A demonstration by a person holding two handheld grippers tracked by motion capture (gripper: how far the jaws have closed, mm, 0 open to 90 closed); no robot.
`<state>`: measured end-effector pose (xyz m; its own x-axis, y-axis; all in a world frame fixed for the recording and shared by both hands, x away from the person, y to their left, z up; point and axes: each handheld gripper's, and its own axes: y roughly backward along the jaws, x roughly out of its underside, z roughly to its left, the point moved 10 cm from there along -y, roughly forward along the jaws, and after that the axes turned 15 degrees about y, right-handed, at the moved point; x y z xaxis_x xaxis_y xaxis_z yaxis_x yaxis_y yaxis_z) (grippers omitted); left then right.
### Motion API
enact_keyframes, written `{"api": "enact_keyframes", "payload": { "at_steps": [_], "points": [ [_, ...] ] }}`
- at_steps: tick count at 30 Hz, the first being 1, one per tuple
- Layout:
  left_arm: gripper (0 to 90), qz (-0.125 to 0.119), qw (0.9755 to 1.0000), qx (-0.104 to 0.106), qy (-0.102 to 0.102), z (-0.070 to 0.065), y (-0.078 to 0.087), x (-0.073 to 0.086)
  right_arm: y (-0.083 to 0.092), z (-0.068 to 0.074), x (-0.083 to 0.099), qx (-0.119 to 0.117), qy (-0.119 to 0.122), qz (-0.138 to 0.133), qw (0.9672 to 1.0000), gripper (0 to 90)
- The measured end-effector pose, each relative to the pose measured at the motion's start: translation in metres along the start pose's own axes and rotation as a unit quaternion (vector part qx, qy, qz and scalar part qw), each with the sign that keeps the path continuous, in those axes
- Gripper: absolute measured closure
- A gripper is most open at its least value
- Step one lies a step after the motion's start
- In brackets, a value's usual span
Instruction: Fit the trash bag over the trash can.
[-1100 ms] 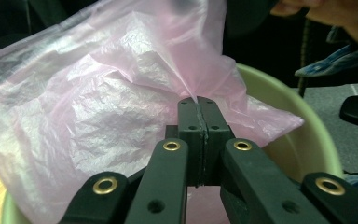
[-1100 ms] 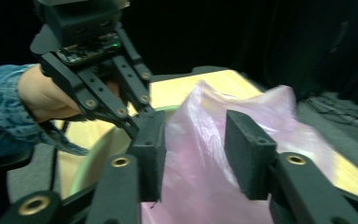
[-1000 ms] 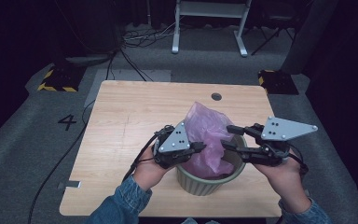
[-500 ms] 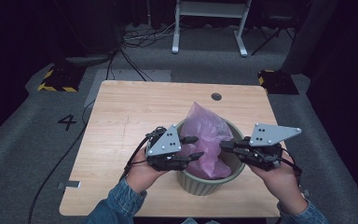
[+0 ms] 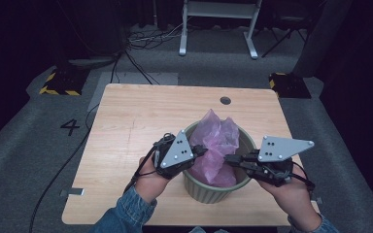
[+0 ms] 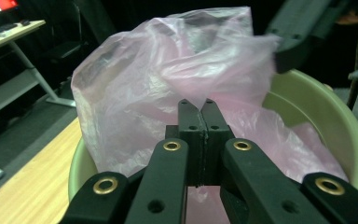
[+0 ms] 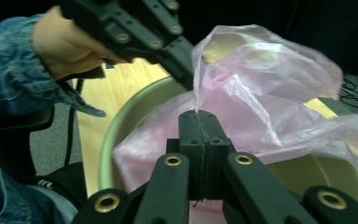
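A crumpled pink plastic bag (image 5: 218, 138) sits in a pale green round pot (image 5: 213, 194) near the table's front edge and sticks up above the rim. My left gripper (image 5: 201, 150) reaches in over the pot's left rim. Its jaws have just been closing and now stand shut on a fold of the bag (image 6: 135, 93), with the film pinched at the tips of the left gripper (image 6: 198, 106). From the right side comes my right gripper (image 5: 228, 158), shut on a thin ridge of the bag (image 7: 270, 84) that rises from the tips of the right gripper (image 7: 198, 114).
The pot stands on a light wooden table (image 5: 141, 116) with a small dark hole (image 5: 225, 100) near its far edge. A cable (image 5: 63, 174) trails off the table's left side. Beyond it stand a white frame (image 5: 218, 24) and yellow-and-black striped blocks (image 5: 58, 82).
Both grippers have come down from above the pot to its rim and drawn closer together. The bag's top now stands lower.
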<state>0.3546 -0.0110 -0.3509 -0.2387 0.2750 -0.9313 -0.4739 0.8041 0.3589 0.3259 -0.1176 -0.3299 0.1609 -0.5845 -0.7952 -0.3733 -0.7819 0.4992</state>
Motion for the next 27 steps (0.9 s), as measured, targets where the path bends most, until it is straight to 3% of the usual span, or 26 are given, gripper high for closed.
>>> {"api": "enact_keyframes", "payload": {
  "at_steps": [7,11,16,20,23,27],
  "points": [
    [89.6,-0.042,0.999,0.008,0.013,0.008,0.001,-0.002,-0.002,0.0,0.006,-0.018,-0.026,-0.005,0.9995,89.4],
    [89.6,-0.044,0.999,0.007,0.003,0.009,0.001,-0.001,-0.003,0.001,0.007,-0.027,-0.028,-0.006,0.9992,88.0],
    [89.6,-0.031,0.9995,0.01,-0.005,0.009,-0.001,0.004,0.006,-0.008,0.001,-0.003,-0.026,-0.024,0.9994,79.6],
    [89.6,-0.024,0.9996,0.015,-0.006,0.007,-0.003,0.007,0.014,-0.023,-0.005,0.035,-0.018,-0.037,0.9985,64.4],
    [89.5,-0.023,0.9996,0.015,-0.01,0.005,-0.004,0.007,0.013,-0.033,-0.006,0.051,-0.021,-0.04,0.9977,52.4],
    [89.4,-0.026,0.9995,0.017,-0.004,0.005,-0.004,0.006,0.0,-0.031,-0.004,0.016,-0.025,-0.031,0.9991,48.7]
  ]
}}
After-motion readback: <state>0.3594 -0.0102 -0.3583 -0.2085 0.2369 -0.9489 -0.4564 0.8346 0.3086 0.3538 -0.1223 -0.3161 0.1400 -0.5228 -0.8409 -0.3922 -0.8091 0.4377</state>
